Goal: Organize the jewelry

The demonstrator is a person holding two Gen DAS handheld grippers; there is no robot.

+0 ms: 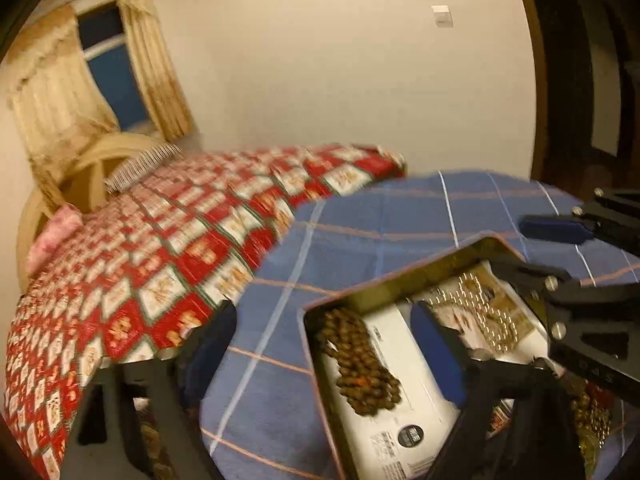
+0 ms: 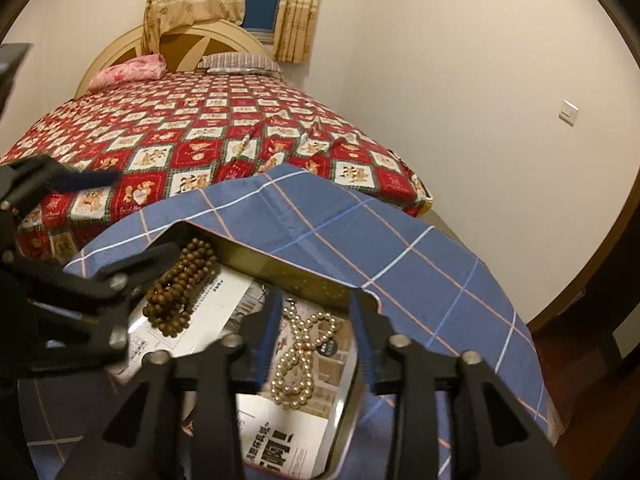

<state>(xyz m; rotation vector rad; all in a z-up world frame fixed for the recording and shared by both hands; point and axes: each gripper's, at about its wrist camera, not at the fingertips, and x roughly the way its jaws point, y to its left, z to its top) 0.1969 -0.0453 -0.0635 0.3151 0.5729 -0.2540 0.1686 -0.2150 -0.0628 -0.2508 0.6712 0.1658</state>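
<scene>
Right gripper [image 2: 314,334] hovers over the pearl necklace [image 2: 298,360] in the tray [image 2: 304,276], fingers apart; left gripper [image 1: 320,356] fingers apart too.

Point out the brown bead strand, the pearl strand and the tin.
brown bead strand [image 2: 180,284], right wrist view, middle of coil.
pearl strand [image 2: 298,356], right wrist view, middle crossing.
tin [image 2: 296,274], right wrist view, far inner wall.

Left gripper [image 1: 332,344] is spreading wide over tin [image 1: 404,280], which is sitting on blue cloth [image 1: 360,216]. Brown beads [image 1: 360,364] and pearls [image 1: 488,312] are lying on papers [image 1: 400,420] inside. Right gripper [image 1: 560,240] is hovering at tin's far corner; bed [image 1: 180,232] behind.
</scene>
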